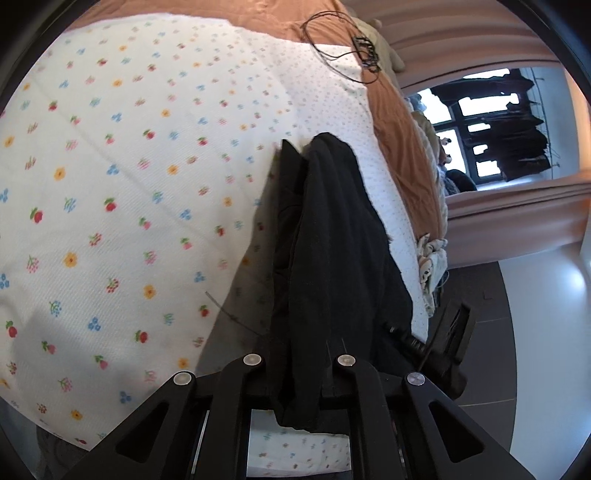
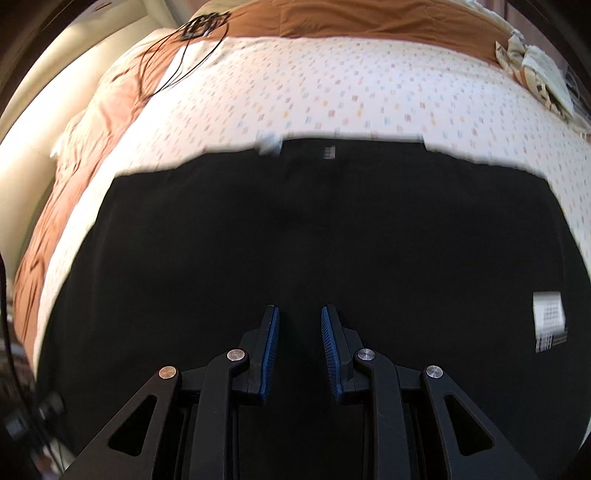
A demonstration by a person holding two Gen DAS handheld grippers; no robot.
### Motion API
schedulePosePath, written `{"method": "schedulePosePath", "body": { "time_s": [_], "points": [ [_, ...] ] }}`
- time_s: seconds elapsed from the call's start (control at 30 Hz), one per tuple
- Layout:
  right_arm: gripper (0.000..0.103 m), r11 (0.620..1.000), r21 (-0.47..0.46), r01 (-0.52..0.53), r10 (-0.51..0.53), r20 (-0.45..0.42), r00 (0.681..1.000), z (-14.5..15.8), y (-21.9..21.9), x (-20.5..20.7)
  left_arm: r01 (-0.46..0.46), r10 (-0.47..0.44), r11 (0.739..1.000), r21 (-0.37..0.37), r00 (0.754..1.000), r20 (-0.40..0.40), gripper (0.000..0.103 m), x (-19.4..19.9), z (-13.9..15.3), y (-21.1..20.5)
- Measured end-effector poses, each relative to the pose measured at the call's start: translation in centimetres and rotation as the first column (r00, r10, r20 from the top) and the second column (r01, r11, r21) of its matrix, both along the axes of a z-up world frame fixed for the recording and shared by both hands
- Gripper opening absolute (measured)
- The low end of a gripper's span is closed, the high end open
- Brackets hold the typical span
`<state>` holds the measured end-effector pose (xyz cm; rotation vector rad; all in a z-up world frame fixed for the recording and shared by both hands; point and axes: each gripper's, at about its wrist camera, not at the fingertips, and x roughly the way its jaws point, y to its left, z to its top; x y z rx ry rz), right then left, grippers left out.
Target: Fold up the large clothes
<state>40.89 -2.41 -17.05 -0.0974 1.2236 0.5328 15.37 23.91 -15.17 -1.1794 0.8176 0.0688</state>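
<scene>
A black garment (image 2: pixel 295 221) lies spread flat over the floral bedsheet (image 2: pixel 369 92), with a white label (image 2: pixel 548 314) showing at its right side. My right gripper (image 2: pixel 300 308) hovers over the garment's near part, and its blue pads (image 2: pixel 271 350) stand apart with a gap between them. In the left wrist view a bunched edge of the black garment (image 1: pixel 332 240) is lifted off the floral bedsheet (image 1: pixel 129 184). It drapes over my left gripper (image 1: pixel 299 332), which is shut on it. The cloth hides the left fingertips.
An orange blanket (image 2: pixel 332 18) covers the far end of the bed, and a coiled black cable (image 2: pixel 184 48) lies on it. A crumpled patterned cloth (image 1: pixel 432 258) sits at the bed's edge. Dark floor (image 1: pixel 480 350) and a window (image 1: pixel 480 125) lie beyond the bed.
</scene>
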Motion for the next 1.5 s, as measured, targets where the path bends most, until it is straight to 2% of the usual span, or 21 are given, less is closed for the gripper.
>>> {"method": "schedulePosePath", "body": {
  "time_s": [0.2, 0.33, 0.47, 0.77, 0.83, 1.0, 1.07, 1.3, 1.5],
  "points": [
    [0.025, 0.998, 0.05, -0.038, 0.039, -0.031, 0.999, -0.2, -3.2, -5.5, 0.024, -0.025, 0.999, 0.03, 0.999, 0.041, 0.009, 0.8, 2.6, -0.9],
    [0.025, 0.991, 0.125, -0.05, 0.061, -0.085, 0.994, -0.1, -4.4, -8.4, 0.041, -0.044, 0.998, 0.045, 0.997, 0.063, 0.009, 1.6, 4.4, -1.6],
    [0.025, 0.986, 0.161, -0.052, 0.067, -0.09, 0.994, -0.2, -5.3, -11.2, 0.077, -0.084, 0.994, 0.081, 0.992, 0.09, 0.009, 2.6, 6.6, -2.9],
    [0.025, 0.957, 0.288, 0.044, 0.005, -0.166, 0.986, -1.9, -9.1, -15.1, 0.171, -0.192, 0.974, 0.15, 0.971, 0.142, 0.009, 5.7, 10.5, -6.9],
    [0.025, 0.949, 0.309, 0.06, -0.006, -0.174, 0.985, -2.3, -9.6, -16.1, 0.201, -0.226, 0.965, 0.167, 0.963, 0.15, 0.009, 6.5, 11.4, -8.4],
    [0.025, 0.922, 0.378, 0.08, 0.009, -0.228, 0.974, -2.9, -12.0, -15.7, 0.264, -0.303, 0.938, 0.225, 0.939, 0.162, 0.009, 8.5, 13.7, -12.0],
    [0.025, 0.914, 0.396, 0.09, -0.014, -0.191, 0.982, -2.1, -13.6, -15.6, 0.29, -0.333, 0.926, 0.242, 0.929, 0.161, 0.009, 9.2, 14.3, -13.4],
    [0.025, 0.875, 0.444, 0.192, -0.153, -0.123, 0.981, 0.2, -21.6, -14.9, 0.379, -0.428, 0.884, 0.275, 0.892, 0.147, 0.009, 12.0, 15.0, -18.7],
    [0.025, 0.82, 0.484, 0.307, -0.287, -0.117, 0.951, 0.0, -27.9, -16.1, 0.472, -0.519, 0.829, 0.3, 0.849, 0.098, 0.009, 15.0, 13.9, -24.6]
  ]
}}
